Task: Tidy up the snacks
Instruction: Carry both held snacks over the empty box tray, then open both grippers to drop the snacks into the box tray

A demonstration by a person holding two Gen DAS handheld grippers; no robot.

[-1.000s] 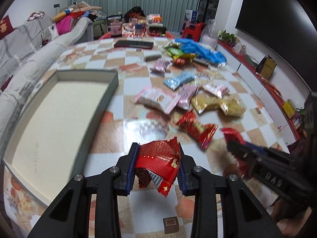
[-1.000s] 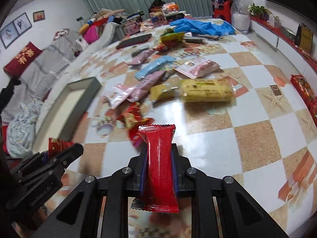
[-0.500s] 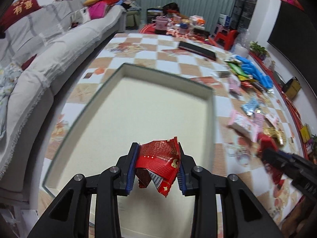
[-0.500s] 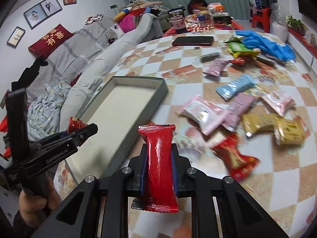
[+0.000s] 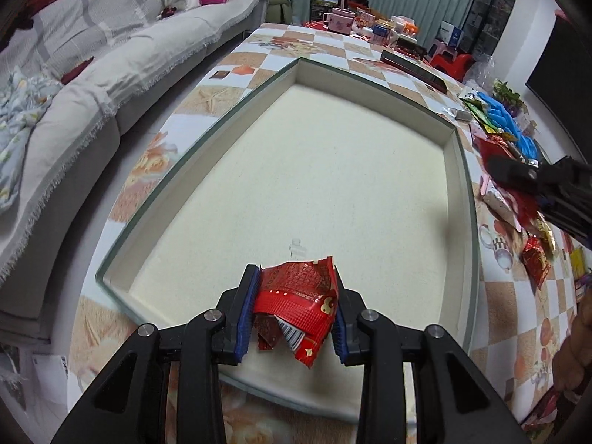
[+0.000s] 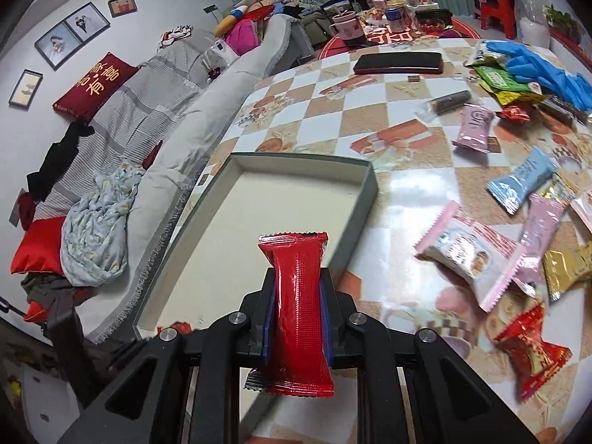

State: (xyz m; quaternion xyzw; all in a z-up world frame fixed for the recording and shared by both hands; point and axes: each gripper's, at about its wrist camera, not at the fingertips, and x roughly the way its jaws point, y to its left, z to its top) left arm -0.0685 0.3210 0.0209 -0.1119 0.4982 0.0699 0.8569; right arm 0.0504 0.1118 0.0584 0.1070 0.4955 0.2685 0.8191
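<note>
My left gripper (image 5: 296,310) is shut on a crumpled red snack packet (image 5: 299,303) and hangs over the near end of a shallow grey tray (image 5: 458,155) with a cream floor. My right gripper (image 6: 298,318) is shut on a long red snack bar (image 6: 299,318), held lengthwise, just before the tray's (image 6: 364,199) near right corner. In the left wrist view the right gripper (image 5: 536,181) shows at the right, over the tray's right rim. Loose snacks lie on the checkered table: a pink-and-white packet (image 6: 462,251), a blue one (image 6: 521,179), a red one (image 6: 532,355).
A grey sofa (image 6: 155,118) with cushions and clothes runs along the table's left side. A black flat case (image 6: 397,63), blue gloves (image 6: 544,70) and green packets (image 6: 499,77) lie at the far end. Cups and jars crowd a red table (image 6: 370,18) beyond.
Both grippers have swung left from the snack pile to the tray, each keeping its red packet. The left one now sits lower over the tray floor; the right one has reached the tray's edge.
</note>
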